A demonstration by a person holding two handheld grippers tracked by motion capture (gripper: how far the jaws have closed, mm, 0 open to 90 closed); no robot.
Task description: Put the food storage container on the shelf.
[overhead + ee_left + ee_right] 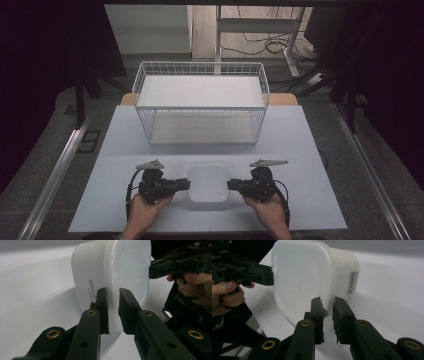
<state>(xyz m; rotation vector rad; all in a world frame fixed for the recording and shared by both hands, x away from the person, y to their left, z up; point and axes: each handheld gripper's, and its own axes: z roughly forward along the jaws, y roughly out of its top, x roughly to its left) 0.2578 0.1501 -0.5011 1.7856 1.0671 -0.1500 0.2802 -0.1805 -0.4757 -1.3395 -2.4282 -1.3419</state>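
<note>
Container (pixel 208 182) sitting on the desk (pixel 300 150), near the front edge | we are clamping its left rim with the left hand-held gripper (pixel 186 184) | we are clamping its right rim with the right hand-held gripper (pixel 231 185) | wire basket (pixel 200 100) standing behind.

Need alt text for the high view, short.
A person's two hand-held black grippers, the left gripper and the right gripper, clamp opposite rims of a white rounded-square lidded plastic container near the front of a pale grey table. Behind it stands a white wire basket holding two flat white shelves.
</note>
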